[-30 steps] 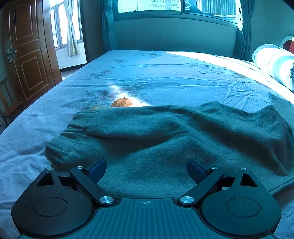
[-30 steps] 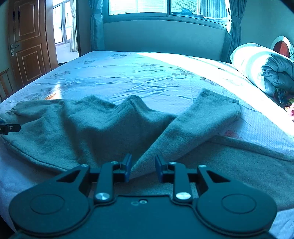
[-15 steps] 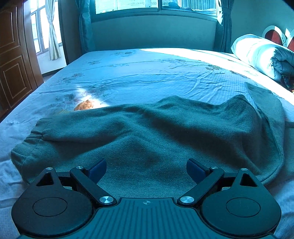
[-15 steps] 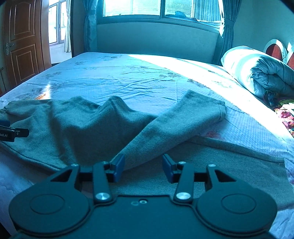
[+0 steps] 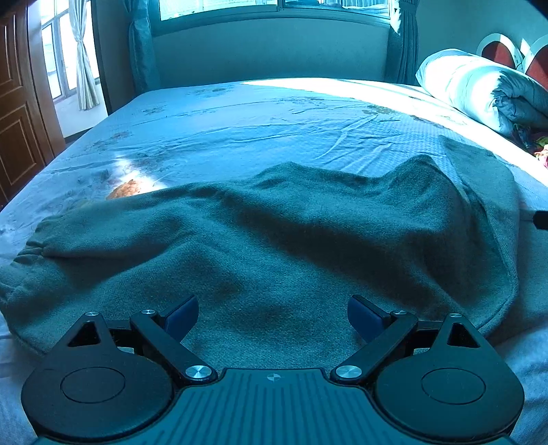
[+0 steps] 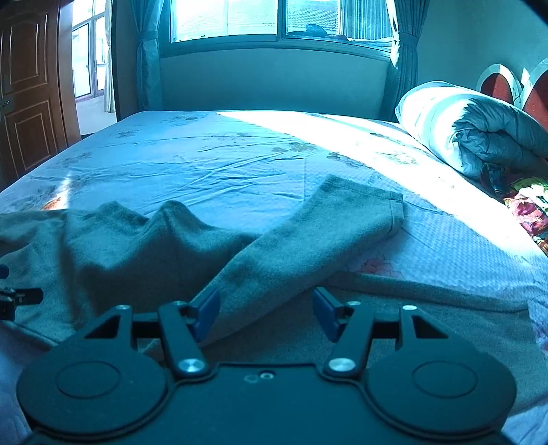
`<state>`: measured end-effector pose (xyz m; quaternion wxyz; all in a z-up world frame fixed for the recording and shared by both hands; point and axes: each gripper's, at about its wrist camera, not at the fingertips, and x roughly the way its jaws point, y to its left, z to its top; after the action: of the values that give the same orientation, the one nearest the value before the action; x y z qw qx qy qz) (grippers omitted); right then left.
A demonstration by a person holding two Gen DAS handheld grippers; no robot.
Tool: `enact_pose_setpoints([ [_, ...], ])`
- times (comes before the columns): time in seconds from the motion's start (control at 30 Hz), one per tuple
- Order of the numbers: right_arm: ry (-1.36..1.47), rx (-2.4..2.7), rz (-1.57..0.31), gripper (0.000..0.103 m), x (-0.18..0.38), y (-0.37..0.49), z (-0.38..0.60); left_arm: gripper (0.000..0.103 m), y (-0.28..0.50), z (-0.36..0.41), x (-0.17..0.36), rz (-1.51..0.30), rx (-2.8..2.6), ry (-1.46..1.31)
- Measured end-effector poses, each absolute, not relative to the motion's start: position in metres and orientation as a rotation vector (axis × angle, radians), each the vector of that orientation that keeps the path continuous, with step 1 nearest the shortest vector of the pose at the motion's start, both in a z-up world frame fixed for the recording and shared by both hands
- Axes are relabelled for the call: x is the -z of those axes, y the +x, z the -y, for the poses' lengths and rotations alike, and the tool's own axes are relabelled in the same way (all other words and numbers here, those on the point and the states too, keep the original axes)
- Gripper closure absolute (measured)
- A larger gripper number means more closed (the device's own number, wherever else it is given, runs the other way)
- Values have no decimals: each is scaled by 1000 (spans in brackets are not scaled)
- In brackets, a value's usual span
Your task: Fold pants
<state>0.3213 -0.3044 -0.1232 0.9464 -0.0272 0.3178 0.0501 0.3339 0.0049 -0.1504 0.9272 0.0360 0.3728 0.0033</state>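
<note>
Fleecy green pants (image 5: pixel 274 246) lie rumpled on creased bedsheet (image 6: pixel 222 164), both grippers' jaws spread wide, empty

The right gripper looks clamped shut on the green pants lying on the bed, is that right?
Not quite: the right wrist view shows the right gripper open, its jaws spread apart over the green pants lying on the bed.

- Daylight enters through the wide window (image 6: pixel 274 20) at the far wall, blown out to white glare.
- A bright sun patch overexposes the pale blue floral bedsheet (image 5: pixel 239 119) on its far right part.
- A strong blue cast tints both views.
- The dark green fleece pants (image 5: pixel 274 239) carry soft shadows in their folds.
- Fisheye bending curves the edges; corners go black.
</note>
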Motion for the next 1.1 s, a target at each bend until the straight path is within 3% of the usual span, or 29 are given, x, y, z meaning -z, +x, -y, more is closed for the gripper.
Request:
enact_pose_setpoints([
  [0.43,-141,-78,-786,56,157,415,267,3,337,-2,166,-779,-37,86],
  [0.47,-157,-65,-801,61,161,417,267,3,337,-2,166,-779,-36,86],
  [0.5,-167,-51,-806,76,163,418,269,3,338,-3,166,-781,-35,87],
  [0.53,-158,-56,-806,102,163,416,273,2,338,-3,166,-782,-33,90],
  [0.77,11,15,-663,103,126,333,340,2,338,-4,166,-784,-20,95],
  [0.87,70,34,-755,103,150,290,364,2,337,-4,166,-776,-13,100],
  [0.9,97,46,-773,101,156,281,371,2,336,-4,166,-776,-14,97],
  [0.97,102,115,-733,82,155,267,379,2,335,-5,164,-773,-14,100],
  [1.1,60,117,-638,79,132,274,376,2,332,-8,163,-760,-29,100],
])
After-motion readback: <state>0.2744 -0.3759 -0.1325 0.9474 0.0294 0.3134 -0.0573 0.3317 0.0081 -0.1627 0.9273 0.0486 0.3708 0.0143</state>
